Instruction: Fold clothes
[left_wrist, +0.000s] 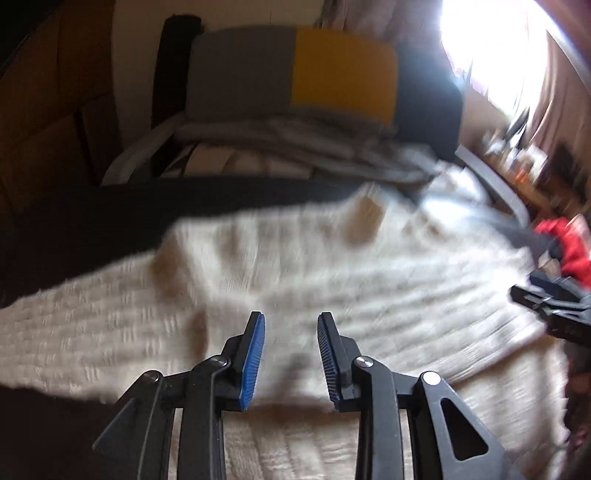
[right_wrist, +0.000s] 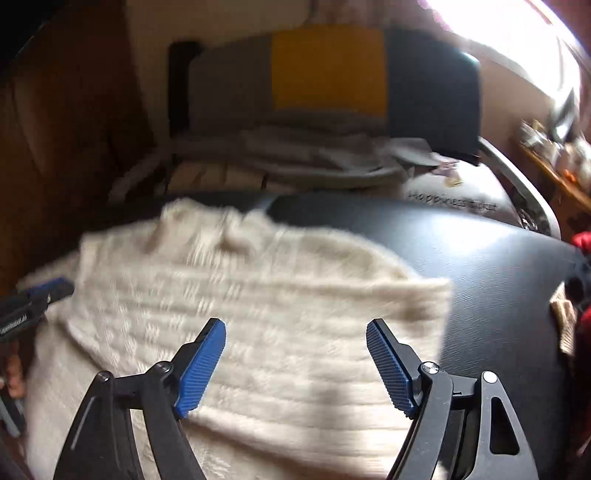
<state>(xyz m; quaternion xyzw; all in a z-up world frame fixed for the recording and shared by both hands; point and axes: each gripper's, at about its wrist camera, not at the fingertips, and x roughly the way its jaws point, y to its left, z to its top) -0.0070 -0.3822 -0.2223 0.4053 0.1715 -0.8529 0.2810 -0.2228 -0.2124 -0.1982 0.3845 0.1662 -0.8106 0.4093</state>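
A cream cable-knit sweater (left_wrist: 295, 266) lies spread on a black padded surface (left_wrist: 92, 221); it also shows in the right wrist view (right_wrist: 258, 302), with one part folded over itself. My left gripper (left_wrist: 291, 321) hovers over the sweater's middle, its jaws apart with nothing between them. My right gripper (right_wrist: 295, 328) is wide open and empty above the sweater's folded part. The right gripper shows at the right edge of the left wrist view (left_wrist: 546, 295). The left gripper shows at the left edge of the right wrist view (right_wrist: 37, 299).
A chair with a grey, yellow and dark blue cushion (right_wrist: 332, 74) and folded grey cloth (right_wrist: 314, 158) stands behind the surface. Red clothing (left_wrist: 569, 247) lies at the right edge. A cluttered wooden shelf (right_wrist: 554, 155) is at far right. Both views are motion-blurred.
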